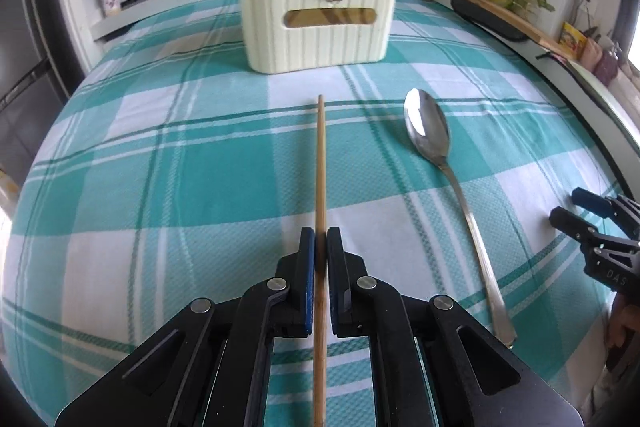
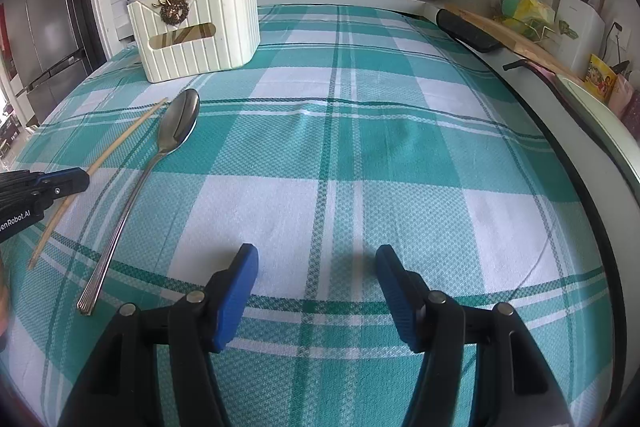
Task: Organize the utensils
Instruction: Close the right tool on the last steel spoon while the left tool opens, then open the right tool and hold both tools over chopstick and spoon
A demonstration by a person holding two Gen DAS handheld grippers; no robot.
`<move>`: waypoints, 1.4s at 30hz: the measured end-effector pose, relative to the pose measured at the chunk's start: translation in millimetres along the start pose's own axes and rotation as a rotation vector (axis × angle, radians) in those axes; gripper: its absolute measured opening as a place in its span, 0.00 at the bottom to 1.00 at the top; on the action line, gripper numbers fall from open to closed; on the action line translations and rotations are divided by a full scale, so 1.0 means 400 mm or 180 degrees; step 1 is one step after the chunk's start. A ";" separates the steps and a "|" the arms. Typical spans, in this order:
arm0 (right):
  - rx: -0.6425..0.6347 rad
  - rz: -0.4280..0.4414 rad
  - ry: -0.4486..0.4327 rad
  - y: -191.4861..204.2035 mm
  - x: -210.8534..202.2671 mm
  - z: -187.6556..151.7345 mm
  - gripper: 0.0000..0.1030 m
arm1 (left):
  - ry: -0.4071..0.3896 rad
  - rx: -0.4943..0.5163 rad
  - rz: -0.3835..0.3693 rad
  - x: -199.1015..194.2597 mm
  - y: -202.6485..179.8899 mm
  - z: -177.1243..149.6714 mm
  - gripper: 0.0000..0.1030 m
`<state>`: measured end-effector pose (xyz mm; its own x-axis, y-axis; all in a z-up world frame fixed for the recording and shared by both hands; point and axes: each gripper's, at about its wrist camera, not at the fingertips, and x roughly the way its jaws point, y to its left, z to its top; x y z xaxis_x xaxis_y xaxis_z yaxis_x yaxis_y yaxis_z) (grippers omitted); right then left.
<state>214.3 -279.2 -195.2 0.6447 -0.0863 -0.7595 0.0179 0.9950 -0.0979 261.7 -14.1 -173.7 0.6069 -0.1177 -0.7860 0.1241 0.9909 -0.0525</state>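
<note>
A kitchen tabletop (image 2: 360, 147) under checked cloth: the left gripper (image 1: 320, 239) is clenched on a chopstick (image 1: 321, 155) aimed at the holder (image 1: 318, 11), likely for dropping in. The spoon (image 1: 428, 127) lies beside; the right gripper (image 2: 316, 259) hangs released.

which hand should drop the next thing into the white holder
Left. The left gripper is already shut on the chopstick, which points at the holder. The right gripper is open and empty, off to the side of the spoon.
</note>
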 end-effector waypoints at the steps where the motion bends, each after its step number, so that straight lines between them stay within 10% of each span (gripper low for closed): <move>1: 0.0004 0.0005 0.0001 -0.001 0.000 0.000 0.60 | -0.0004 -0.0091 0.0050 -0.010 0.024 -0.007 0.04; 8: -0.0096 0.0312 0.0025 0.096 -0.035 0.048 0.60 | 0.0001 -0.0333 0.0074 -0.049 0.088 -0.066 0.07; 15: -0.0509 0.0502 0.0263 0.283 0.056 0.110 0.58 | -0.0043 -0.0200 0.0037 -0.065 0.052 -0.077 0.37; 18: -0.0601 0.0394 0.0222 0.298 0.067 0.109 0.28 | -0.0085 -0.0126 0.0062 -0.081 0.049 -0.085 0.38; 20: -0.0557 0.0351 0.0234 0.286 0.061 0.104 0.09 | -0.0083 -0.0127 0.0068 -0.083 0.053 -0.089 0.38; 27: -0.0430 0.0107 0.0214 0.174 0.015 0.046 0.06 | -0.0081 -0.0178 0.0040 -0.092 0.065 -0.091 0.39; 34: -0.0116 -0.0099 0.0238 0.023 -0.053 -0.037 0.07 | -0.0098 -0.0109 0.0032 -0.112 0.057 -0.106 0.59; 37: -0.0013 -0.0140 0.0187 -0.011 -0.078 -0.062 0.13 | -0.0084 -0.0038 0.0038 -0.103 0.039 -0.112 0.74; 40: 0.0032 -0.0121 0.0108 -0.019 -0.092 -0.075 0.61 | -0.0005 0.0062 0.0111 -0.082 0.023 -0.114 0.74; 42: 0.0032 -0.0129 0.0063 -0.014 -0.093 -0.077 0.64 | 0.0108 0.0122 0.0152 -0.061 0.015 -0.118 0.75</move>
<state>166.7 -283.0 -186.0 0.6280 -0.1276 -0.7677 0.0515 0.9911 -0.1226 210.7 -2.1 -183.7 0.5860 -0.0673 -0.8075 0.1259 0.9920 0.0087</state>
